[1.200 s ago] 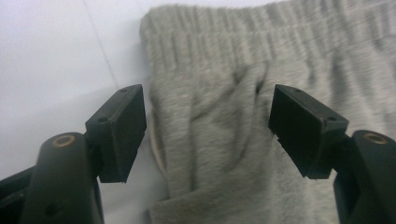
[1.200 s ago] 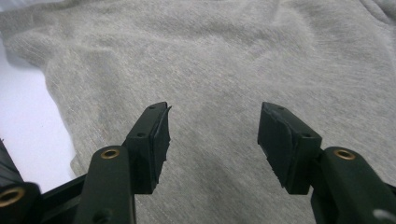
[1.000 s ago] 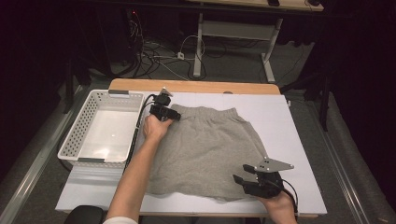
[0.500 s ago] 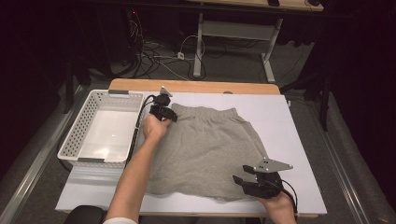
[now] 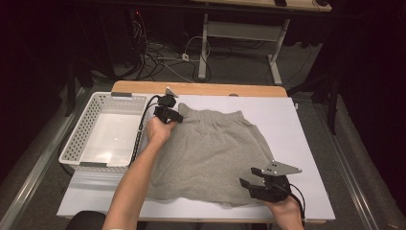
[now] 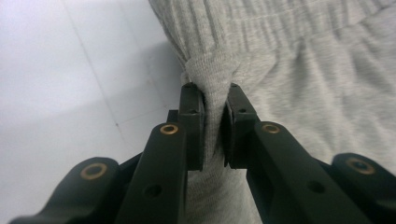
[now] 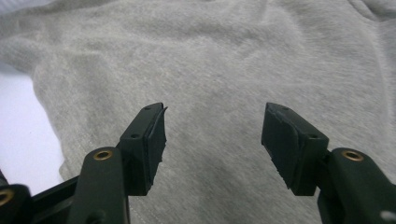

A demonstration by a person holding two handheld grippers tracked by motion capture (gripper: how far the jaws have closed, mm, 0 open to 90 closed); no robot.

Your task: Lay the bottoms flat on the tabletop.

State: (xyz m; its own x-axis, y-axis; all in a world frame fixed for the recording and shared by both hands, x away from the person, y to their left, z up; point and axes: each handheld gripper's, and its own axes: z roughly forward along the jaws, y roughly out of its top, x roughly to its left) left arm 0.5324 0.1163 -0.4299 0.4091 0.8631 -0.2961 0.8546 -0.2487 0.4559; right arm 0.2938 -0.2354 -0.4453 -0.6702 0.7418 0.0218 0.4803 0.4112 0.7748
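**Ana:** Dark room, cables on the floor behind, and a white worktop (image 5: 306,143) in front of the person. What is being worked on?

**Ben:** A grey knitted pair of shorts with a gathered waistband (image 5: 210,153), lying spread flat across the middle of the worktop, waistband at the far edge and hem towards the person.

**Ana:** And who has hold of it?

**Ben:** The left tool (image 5: 173,115) does. In the left gripper view its jaws have just been closing, and they now pinch a bunched fold of the shorts (image 6: 289,84) at the corner of the waistband, cloth squeezed tight between the pads. I'd judge that corner is chosen because the thick band gives a firm hold for lifting or folding.

**Ana:** The other one?

**Ben:** The right tool (image 5: 249,184) sits at the near right part of the hem, jaws apart; they have just been opening a little further. In the right gripper view the tool (image 7: 212,135) hovers over the shorts (image 7: 215,60) with only flat cloth beneath the gap, nothing gripped. It looks lined up to take the hem, so the two holds would sit at opposite corners.

**Ana:** Anything beside it?

**Ben:** A white perforated plastic basket (image 5: 86,139) stands just left of the shorts, touching the worktop's left edge, probably where the garment ends up.
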